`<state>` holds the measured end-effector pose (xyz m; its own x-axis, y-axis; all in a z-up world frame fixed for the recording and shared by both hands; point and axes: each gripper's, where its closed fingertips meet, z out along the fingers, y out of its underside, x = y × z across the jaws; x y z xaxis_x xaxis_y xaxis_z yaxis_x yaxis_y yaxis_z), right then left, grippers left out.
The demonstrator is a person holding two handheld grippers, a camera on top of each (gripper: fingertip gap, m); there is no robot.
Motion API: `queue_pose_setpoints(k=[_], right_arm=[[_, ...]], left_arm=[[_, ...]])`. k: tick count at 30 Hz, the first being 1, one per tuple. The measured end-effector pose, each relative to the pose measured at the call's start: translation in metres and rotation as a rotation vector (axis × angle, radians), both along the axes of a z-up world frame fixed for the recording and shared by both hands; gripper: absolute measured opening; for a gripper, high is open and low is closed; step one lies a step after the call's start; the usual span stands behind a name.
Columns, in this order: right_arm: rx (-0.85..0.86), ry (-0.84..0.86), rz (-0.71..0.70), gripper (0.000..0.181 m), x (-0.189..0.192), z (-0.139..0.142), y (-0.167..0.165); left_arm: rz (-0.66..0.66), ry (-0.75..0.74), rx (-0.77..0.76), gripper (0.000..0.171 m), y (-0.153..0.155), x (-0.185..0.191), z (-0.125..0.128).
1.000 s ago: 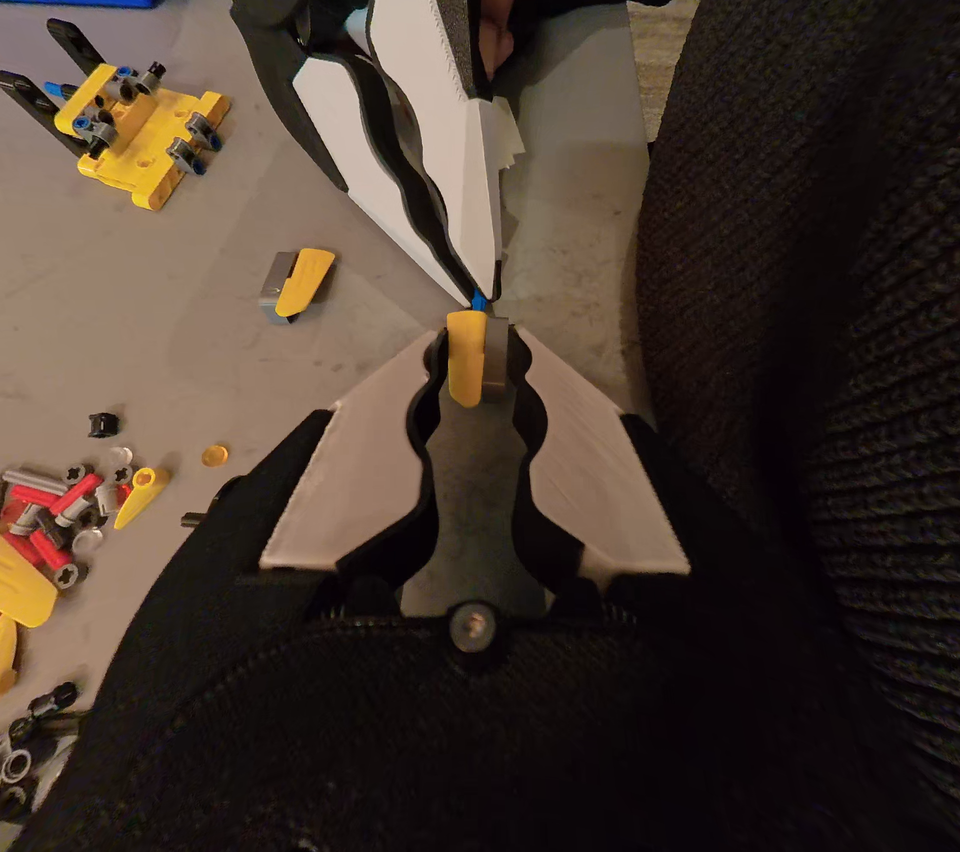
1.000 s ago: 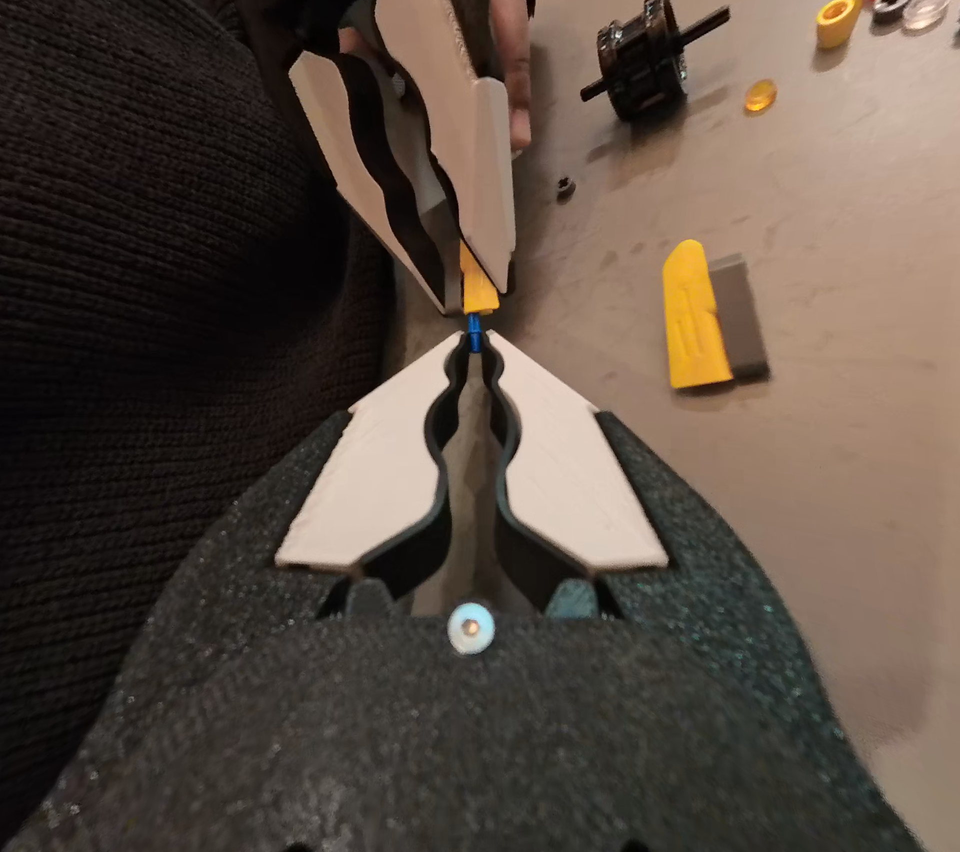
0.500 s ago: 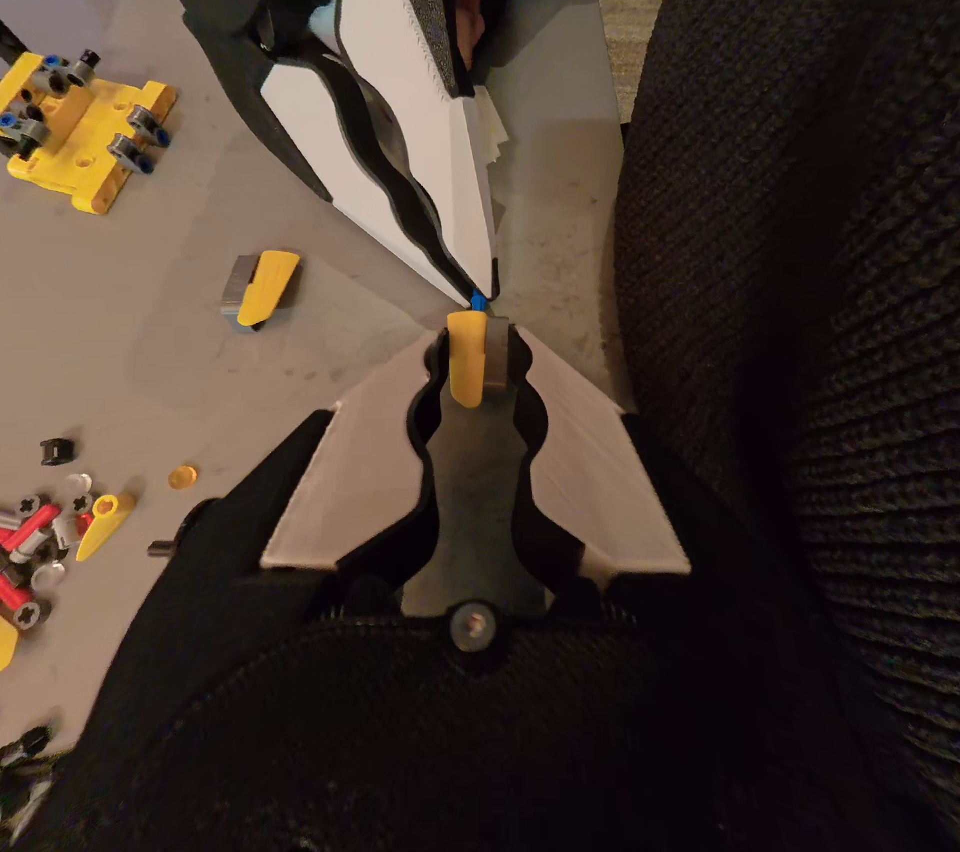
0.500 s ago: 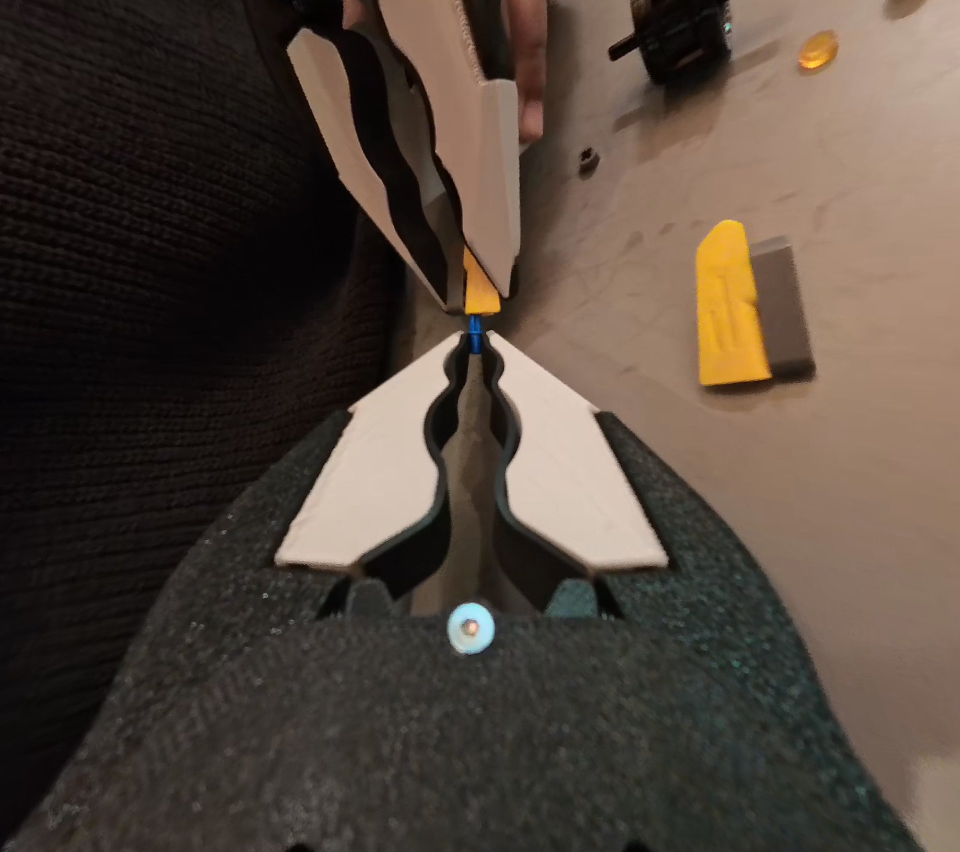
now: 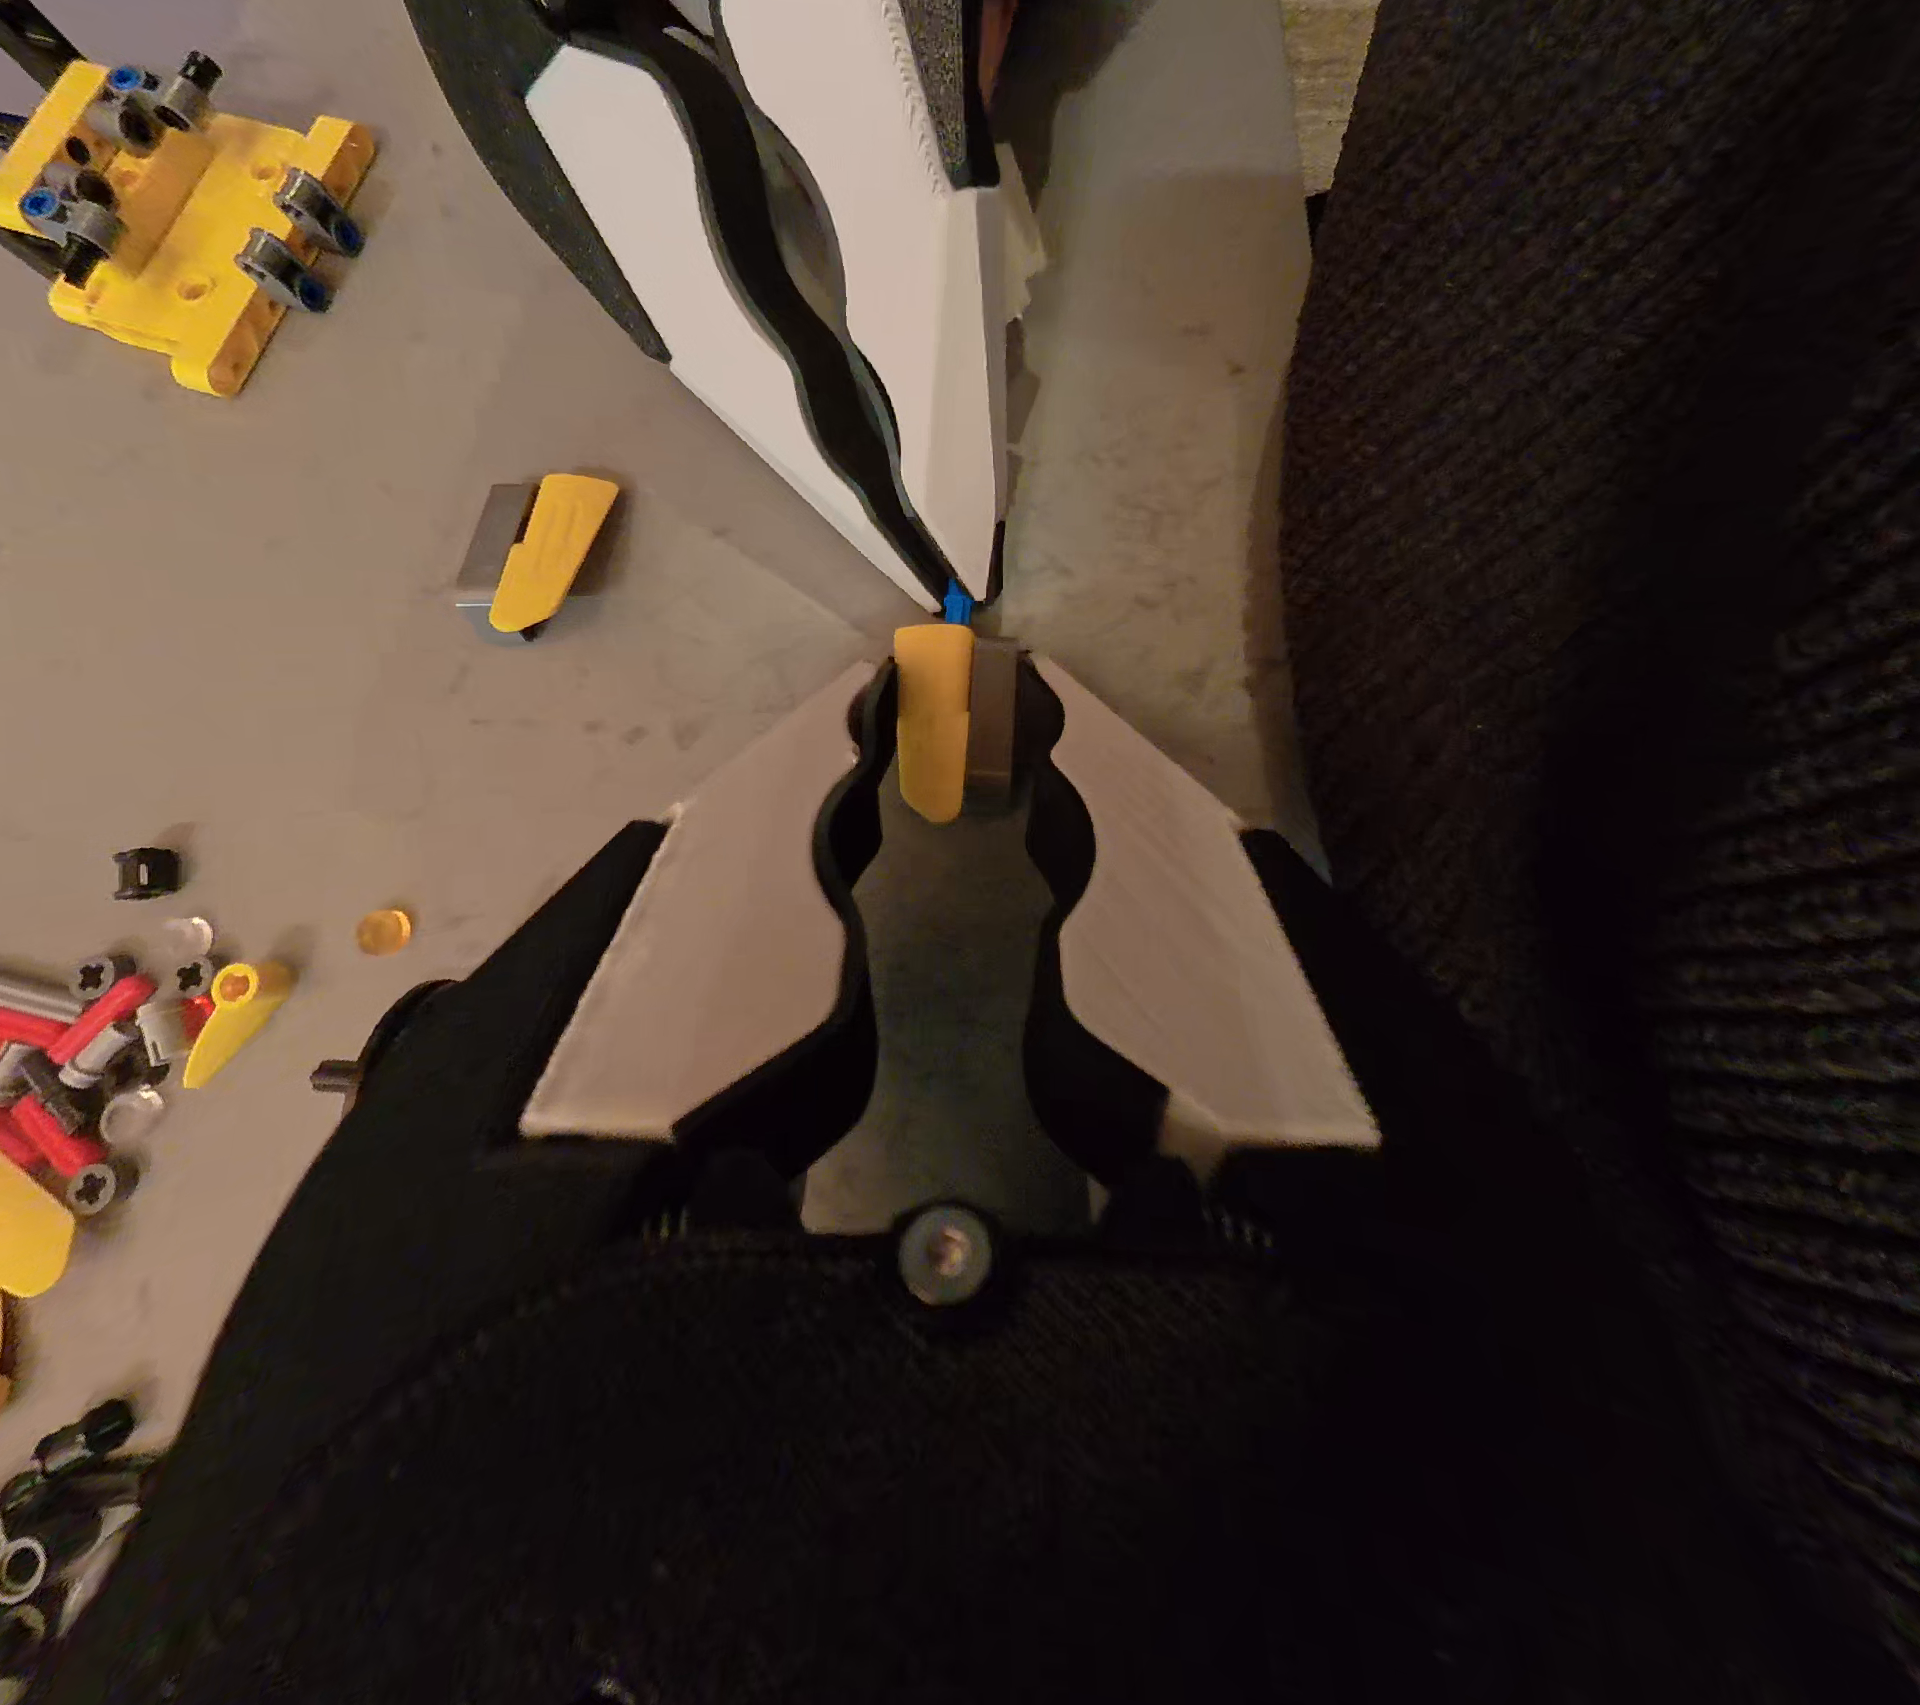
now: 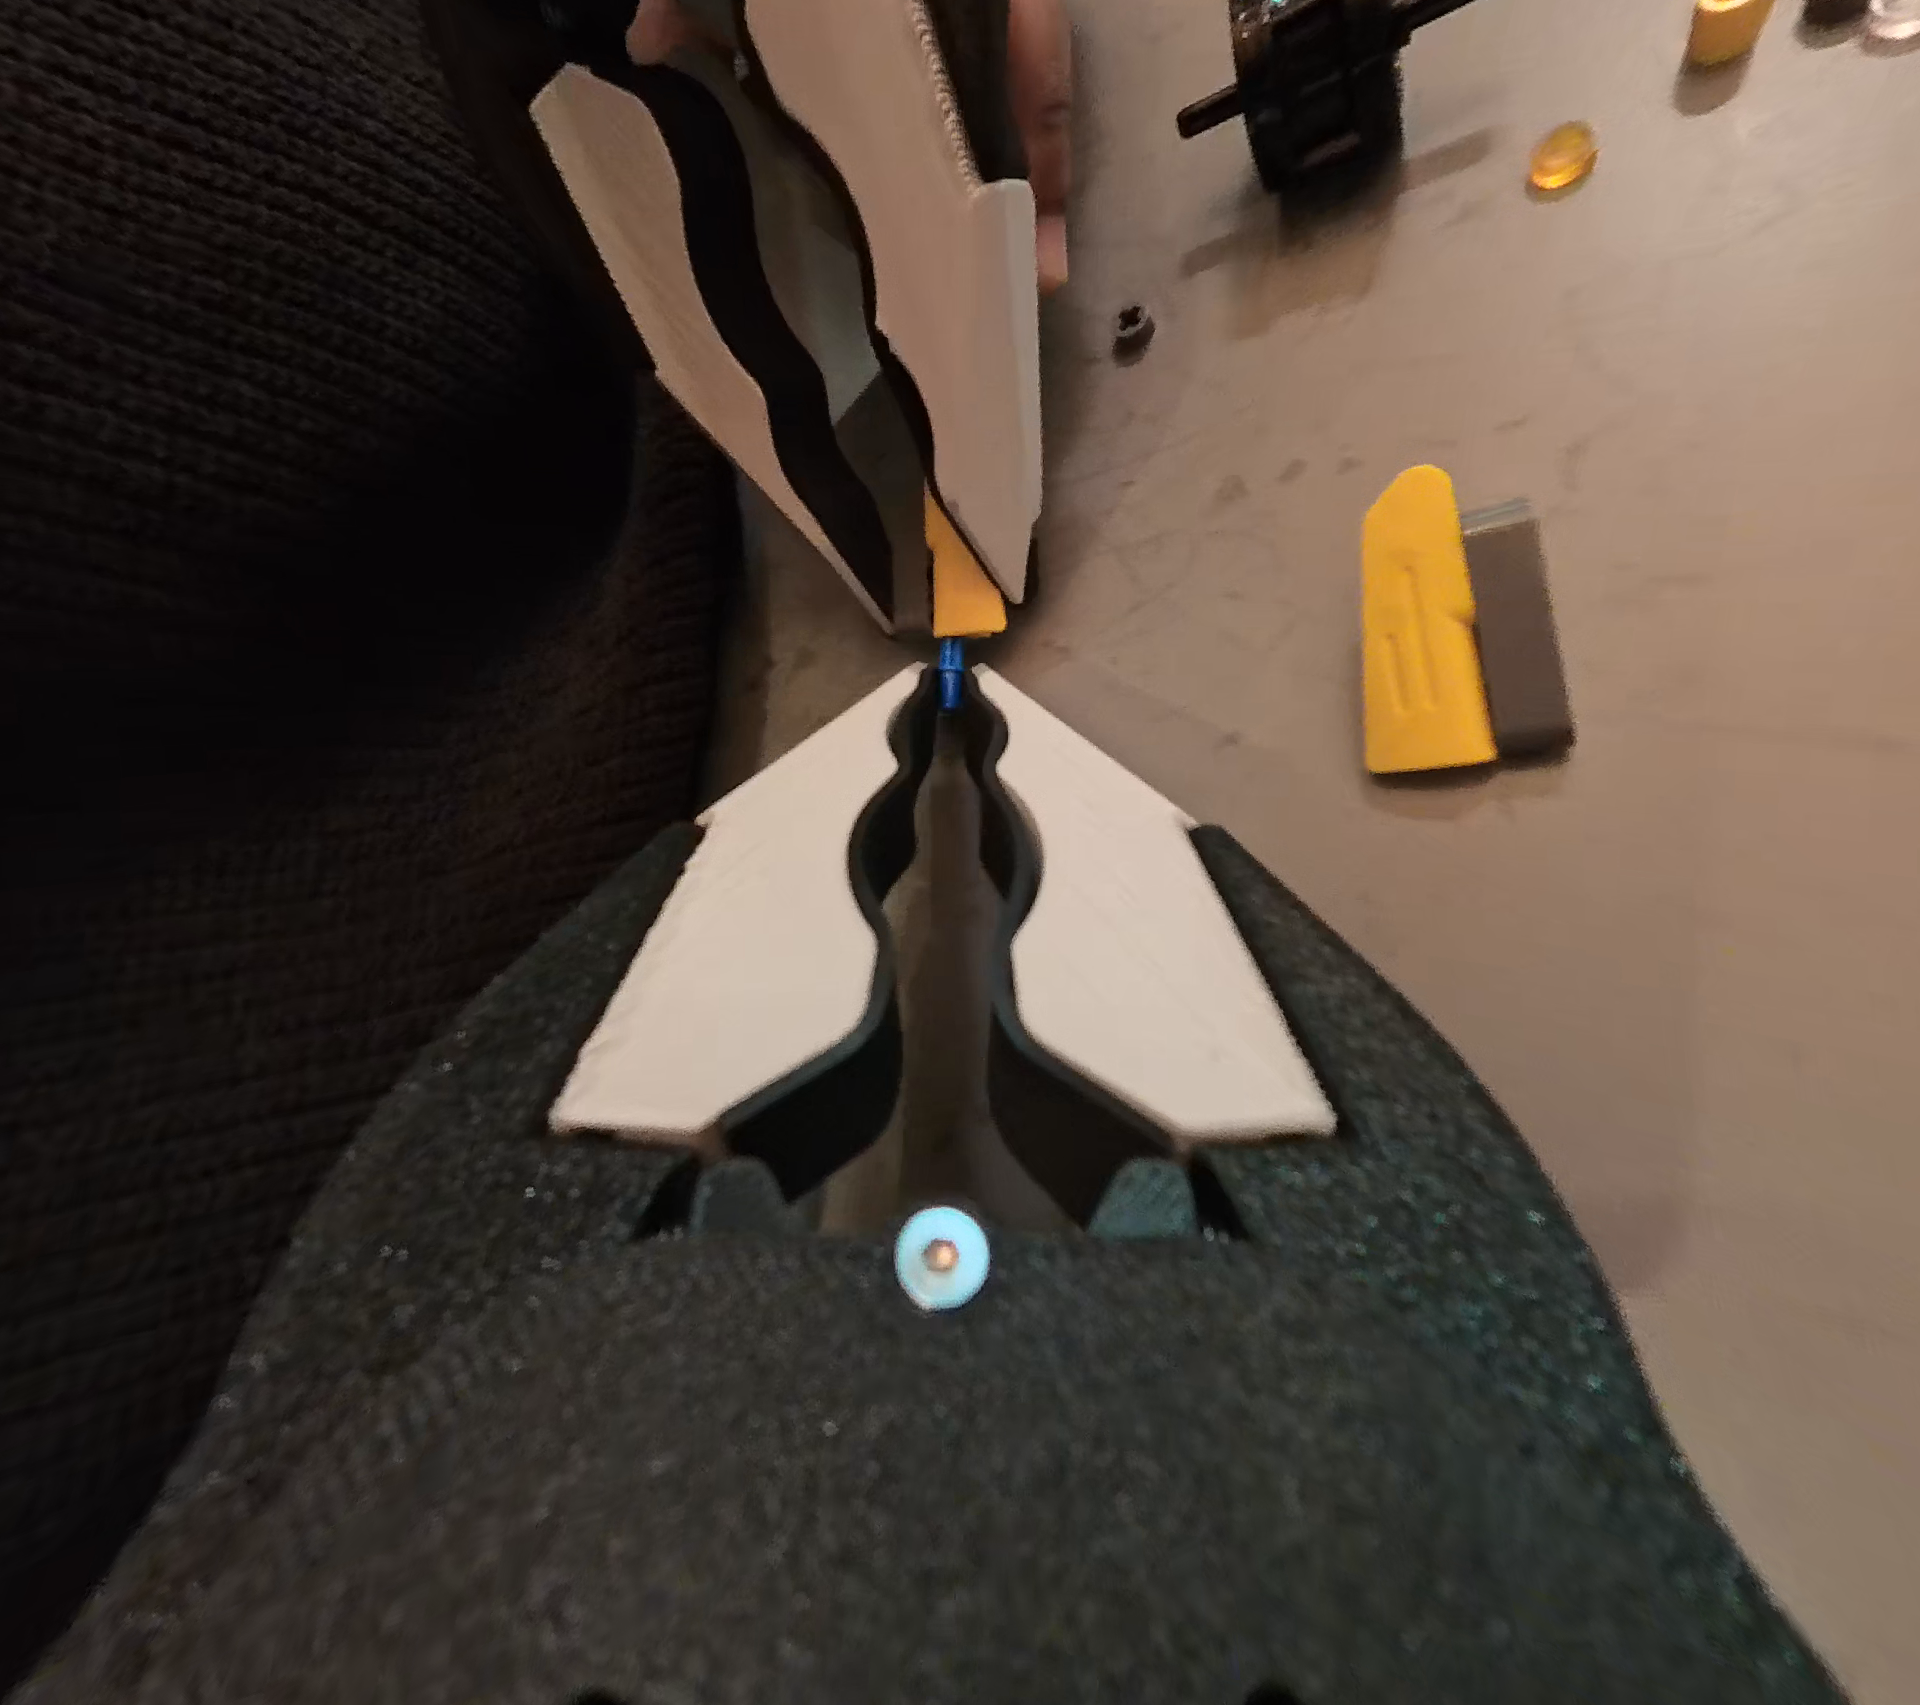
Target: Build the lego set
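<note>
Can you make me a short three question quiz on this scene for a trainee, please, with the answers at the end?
1. True or false: the left claw is shut on a yellow and grey piece.
2. What does the right claw pinch at its tips? A) an orange round stud B) a small blue pin C) a black axle
3. Fill in: in the right wrist view, a second yellow and grey piece lies on the ____ side of the table.

Key
1. True.
2. B, the small blue pin, held tip to tip against the left claw's piece.
3. Right.
</note>
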<state>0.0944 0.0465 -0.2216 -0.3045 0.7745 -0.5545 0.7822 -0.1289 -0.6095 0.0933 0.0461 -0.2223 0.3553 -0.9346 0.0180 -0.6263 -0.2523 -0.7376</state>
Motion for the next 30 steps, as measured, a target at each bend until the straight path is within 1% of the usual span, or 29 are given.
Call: queue_pose_setpoints(k=[8, 10, 11, 13, 16, 18, 20, 22, 23, 24, 26, 28, 30], right_arm=[[0.026, 0.013, 0.009, 0.003, 0.000, 0.000, 0.000], [0.058, 0.045, -0.015, 0.004, -0.003, 0.002, 0.007], [0.069, 0.076, -0.016, 0.005, -0.004, 0.006, 0.009], [0.049, 0.181, -0.038, 0.016, -0.008, 0.024, 0.015], [0.006, 0.305, -0.127, 0.032, -0.016, 0.048, 0.031], [0.056, 0.401, -0.218, 0.043, -0.023, 0.059, 0.048], [0.138, 0.524, -0.307, 0.060, -0.028, 0.075, 0.062], [0.252, 0.663, -0.354, 0.079, -0.031, 0.091, 0.070], [0.326, 0.732, -0.367, 0.084, -0.031, 0.097, 0.072], [0.405, 0.794, -0.354, 0.090, -0.030, 0.102, 0.071], [0.563, 0.856, -0.385, 0.091, -0.030, 0.106, 0.074], [0.703, 0.885, -0.403, 0.092, -0.030, 0.106, 0.076], [0.806, 0.907, -0.427, 0.088, -0.029, 0.108, 0.078]], left_arm=[[-0.002, -0.012, -0.030, 0.019, -0.001, 0.000, 0.000], [0.036, -0.021, -0.028, 0.019, 0.005, -0.004, 0.001], [0.053, -0.042, -0.029, 0.019, 0.007, -0.005, 0.004], [0.099, -0.098, -0.044, 0.020, 0.013, -0.008, 0.012], [0.208, -0.201, -0.058, 0.020, 0.026, -0.014, 0.025], [0.326, -0.315, -0.084, 0.020, 0.038, -0.022, 0.037], [0.435, -0.524, -0.149, 0.020, 0.049, -0.027, 0.057], [0.531, -0.736, -0.235, 0.020, 0.058, -0.034, 0.073], [0.559, -0.828, -0.268, 0.020, 0.061, -0.036, 0.079], [0.582, -0.907, -0.299, 0.020, 0.065, -0.038, 0.084], [0.591, -1.053, -0.337, 0.019, 0.070, -0.037, 0.097], [0.599, -1.158, -0.355, 0.019, 0.074, -0.033, 0.107], [0.578, -1.250, -0.397, 0.019, 0.076, -0.028, 0.116]])
